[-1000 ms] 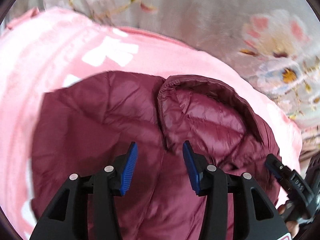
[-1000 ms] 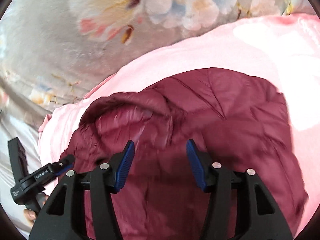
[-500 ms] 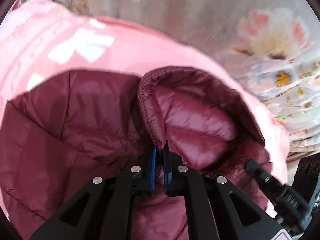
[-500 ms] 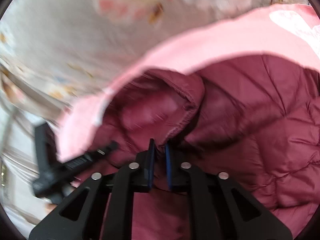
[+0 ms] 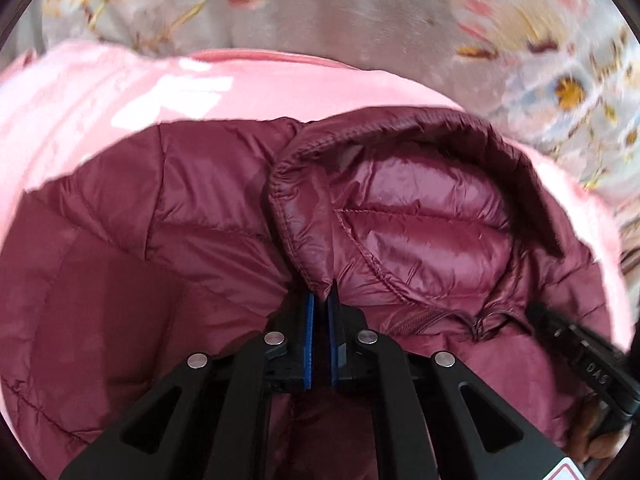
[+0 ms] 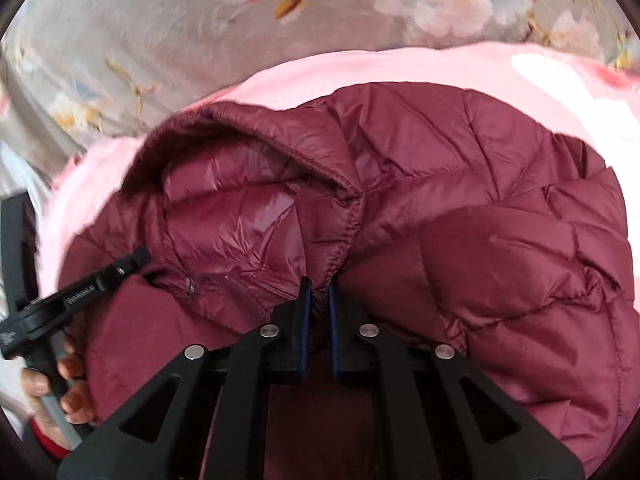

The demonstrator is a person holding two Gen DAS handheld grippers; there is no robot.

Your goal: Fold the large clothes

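While the maroon puffer jacket (image 5: 168,248) lies spread on the pink blanket (image 5: 120,92) that covers the floral bedsheet (image 5: 360,12), you hold both grippers clamped on its hood rim. Your left gripper (image 5: 320,308) pinches the stitched edge of the hood (image 5: 420,224) on one side; your right gripper (image 6: 319,296) pinches the opposite edge. In the right wrist view, your left hand (image 6: 60,384) grips its handle beside the jacket's edge.
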